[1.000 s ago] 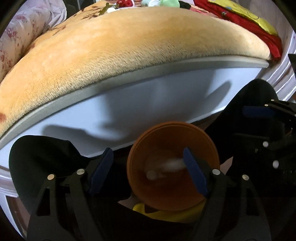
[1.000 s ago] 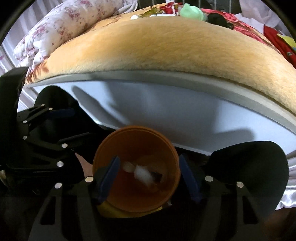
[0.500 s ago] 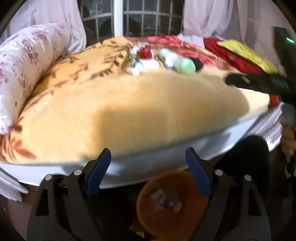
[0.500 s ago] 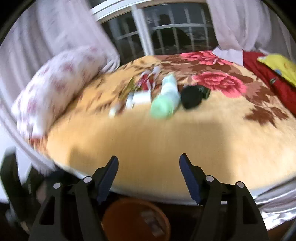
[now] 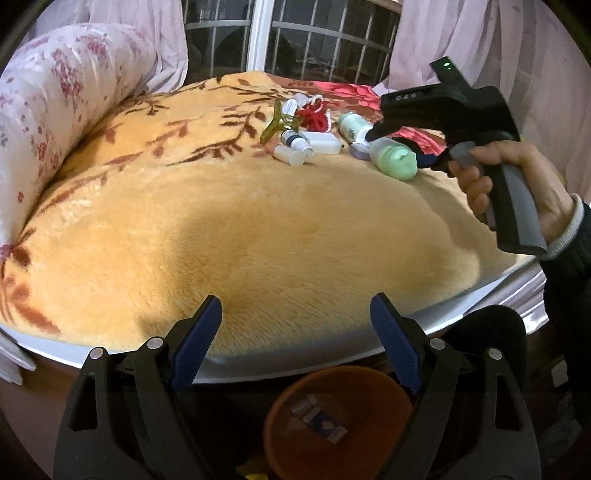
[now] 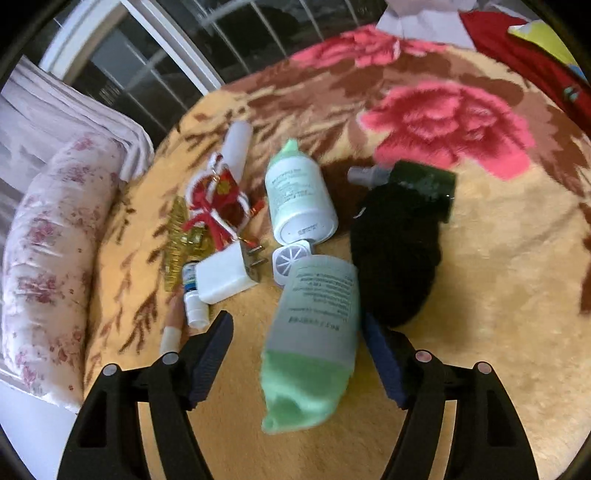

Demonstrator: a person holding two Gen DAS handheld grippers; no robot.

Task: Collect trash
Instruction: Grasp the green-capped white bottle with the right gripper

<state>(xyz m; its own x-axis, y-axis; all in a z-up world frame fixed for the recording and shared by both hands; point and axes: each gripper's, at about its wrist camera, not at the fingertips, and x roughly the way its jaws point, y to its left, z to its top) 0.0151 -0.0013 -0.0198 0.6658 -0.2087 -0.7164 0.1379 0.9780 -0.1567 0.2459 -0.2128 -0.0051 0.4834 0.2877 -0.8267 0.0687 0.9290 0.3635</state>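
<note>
A: Left gripper (image 5: 295, 347)?

B: Jaws spread wide, nothing between them. It hangs over the near edge of the bed, above the plush yellow blanket (image 5: 258, 221). Below it, off the bed, stands the orange bin (image 5: 338, 417) with a few small packets lying in its bottom.

A: Right gripper (image 6: 297, 360)?

B: Also wide open, holding nothing. It sits over the cluster of clutter on the blanket (image 6: 498, 295). The green-capped tube (image 6: 314, 332) lies between the two fingers, cap end toward the camera; contact with either pad cannot be told. In the left view the right gripper's body (image 5: 443, 107) is over that same cluster, held in the person's right hand (image 5: 517, 188).

A: Rest of the clutter?

B: A second pale green bottle (image 6: 299, 199) just behind the tube, base toward the camera. A small white round cap (image 6: 290, 260) between the two. White charger plug (image 6: 227, 275) left of it, prongs pointing right. A small dropper bottle (image 6: 194, 299) touching the plug's left side. Red-and-white knotted ornament (image 6: 218, 206) further back, a white tube (image 6: 236, 147) behind that. A black bundle (image 6: 395, 254) right of the green tube, a dark bottle (image 6: 421, 184) at its far end.

A: Surroundings?

B: Floral pillow (image 5: 55, 122) on the left side of the bed, barred window (image 5: 288, 33) behind.
</note>
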